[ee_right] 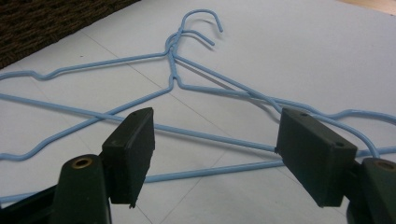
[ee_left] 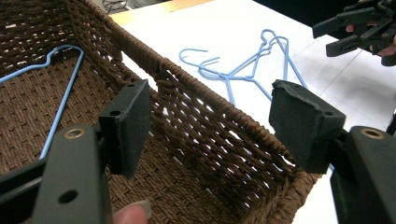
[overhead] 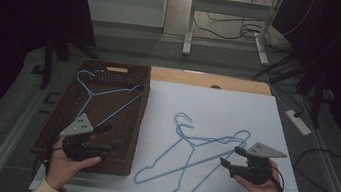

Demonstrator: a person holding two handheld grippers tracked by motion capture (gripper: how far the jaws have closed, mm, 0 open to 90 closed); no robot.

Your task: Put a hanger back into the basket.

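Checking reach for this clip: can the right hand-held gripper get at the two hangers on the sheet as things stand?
Probably yes. The right hand-held gripper is open right beside the overlapping blue hangers, and nothing lies between them on the white sheet.

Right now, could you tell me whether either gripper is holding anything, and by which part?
Nothing is held. The left gripper is open over the basket; the right gripper is open beside the hangers.
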